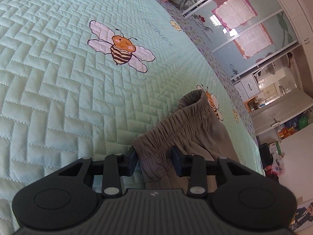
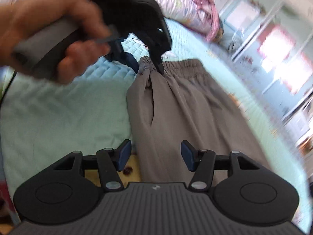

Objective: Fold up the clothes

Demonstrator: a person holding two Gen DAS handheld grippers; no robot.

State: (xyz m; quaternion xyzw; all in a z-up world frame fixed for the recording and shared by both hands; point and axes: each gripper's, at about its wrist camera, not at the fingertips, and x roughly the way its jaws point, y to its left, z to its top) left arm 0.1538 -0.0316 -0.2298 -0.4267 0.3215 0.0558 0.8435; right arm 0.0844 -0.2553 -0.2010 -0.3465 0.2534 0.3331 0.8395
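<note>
Now our left claw (image 1: 154, 159) has the bunched waistband corner of the grey trousers (image 2: 176, 107) pinched between its pads, with the trousers spread on the quilted bed (image 1: 68, 98). We judge a firm waistband hold matters before lifting. Our right claw (image 2: 154, 154) hangs tilted down over the leg fabric, jaws apart, holding nothing.

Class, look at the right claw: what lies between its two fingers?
The grey trousers lie between the open right claw's fingers, untouched by either pad, in the right wrist view.
</note>
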